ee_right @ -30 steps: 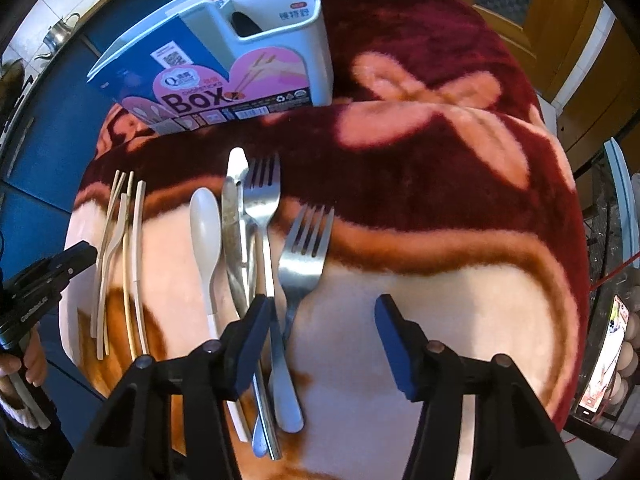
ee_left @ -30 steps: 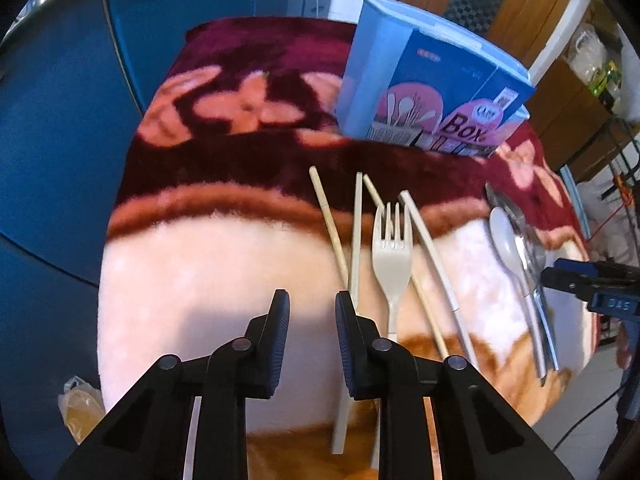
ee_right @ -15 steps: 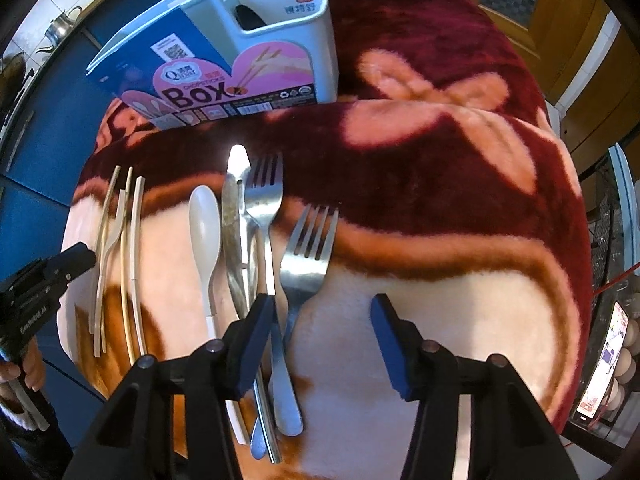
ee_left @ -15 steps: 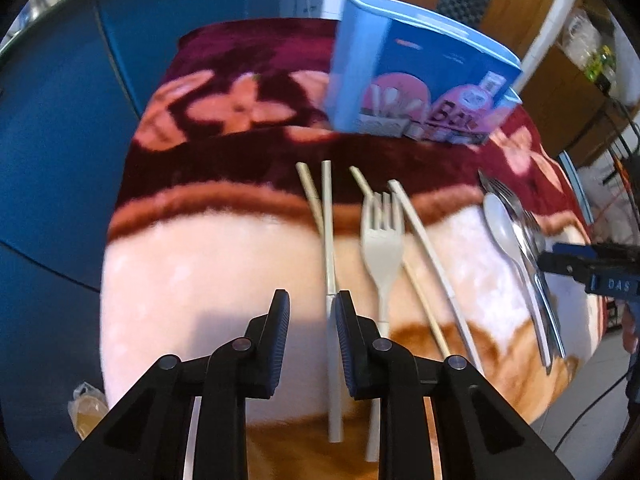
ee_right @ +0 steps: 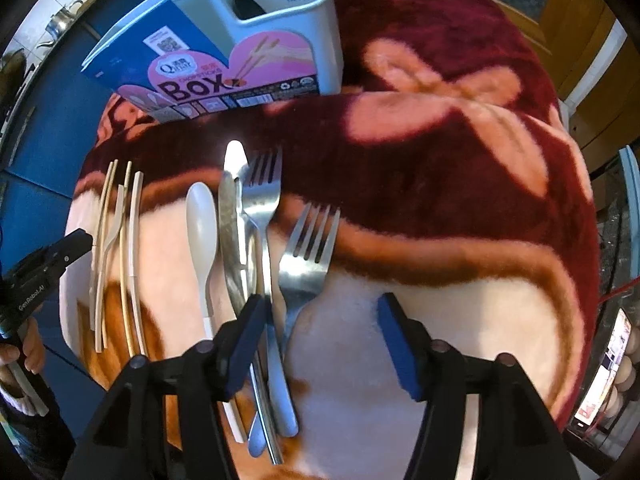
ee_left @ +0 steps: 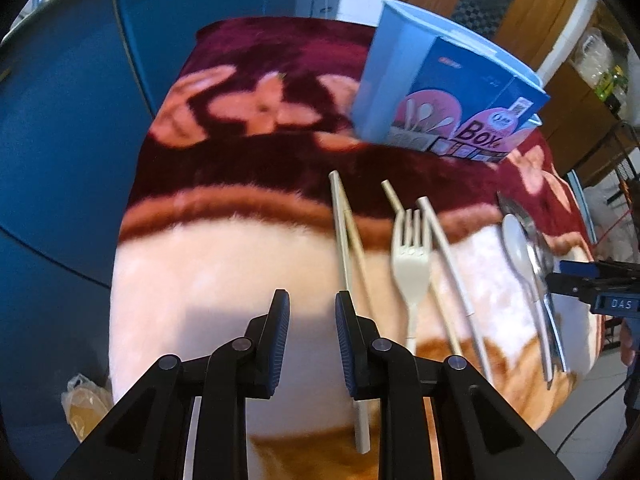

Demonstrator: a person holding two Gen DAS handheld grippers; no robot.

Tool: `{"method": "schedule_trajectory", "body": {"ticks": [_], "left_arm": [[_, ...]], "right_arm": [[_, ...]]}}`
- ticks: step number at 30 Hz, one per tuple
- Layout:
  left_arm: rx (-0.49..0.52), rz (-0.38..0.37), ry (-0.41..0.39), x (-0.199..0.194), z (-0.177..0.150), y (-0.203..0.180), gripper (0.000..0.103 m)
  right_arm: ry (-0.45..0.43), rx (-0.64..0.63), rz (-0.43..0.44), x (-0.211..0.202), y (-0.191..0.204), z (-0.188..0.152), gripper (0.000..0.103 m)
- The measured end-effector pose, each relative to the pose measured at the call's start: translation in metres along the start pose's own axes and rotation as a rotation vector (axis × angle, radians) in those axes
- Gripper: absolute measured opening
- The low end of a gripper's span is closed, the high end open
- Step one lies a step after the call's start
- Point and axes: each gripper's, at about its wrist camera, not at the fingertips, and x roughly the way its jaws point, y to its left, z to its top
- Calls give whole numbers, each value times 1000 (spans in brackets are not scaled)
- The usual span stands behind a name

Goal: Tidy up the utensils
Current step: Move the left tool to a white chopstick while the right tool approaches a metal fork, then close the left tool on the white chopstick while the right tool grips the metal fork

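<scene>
Utensils lie in a row on a maroon and cream blanket. In the left wrist view, cream chopsticks, a cream plastic fork and a white spoon lie ahead and to the right. My left gripper is open and empty, just left of the leftmost chopstick. In the right wrist view, a steel fork, a second steel fork, a knife and the white spoon lie ahead. My right gripper is open wide over the nearer fork's handle. A blue utensil box stands behind.
The box also shows in the left wrist view at the blanket's far side. Blue cabinet fronts lie left of the table. Wooden doors stand behind. A plastic bag sits on the floor at the lower left.
My left gripper has shifted left; the chopstick that sat between its fingers now lies just right of them. My right gripper has edged forward and left towards the steel fork's handle.
</scene>
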Motion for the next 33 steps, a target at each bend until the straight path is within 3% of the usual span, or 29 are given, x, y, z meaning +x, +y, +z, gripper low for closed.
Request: {"method": "schedule_trajectory", "body": {"ticks": [6,11,16,18,24,33], "left_arm": [[0,-14,-14,-8,4,-6,24],[2,-21,-10,-6,8,-9,24],[0,-20,9,4,8,-11,24],[-2,1,22,9,8,-9,24],[-12,-2,42,17,12,-4,26],[-23,-1,79,28,28,-4,24]], "right_arm": [[-12,6,-27,1,5,-1,59],[-56,14,12,-2,6,4,29],[-78,-8,15,-3,10,3,26],[-94,-20,-1,-4,13,4,10],[-82,-35,-9,-3,7,10,9],[-76,21,84,-1,-6,16,21]]}}
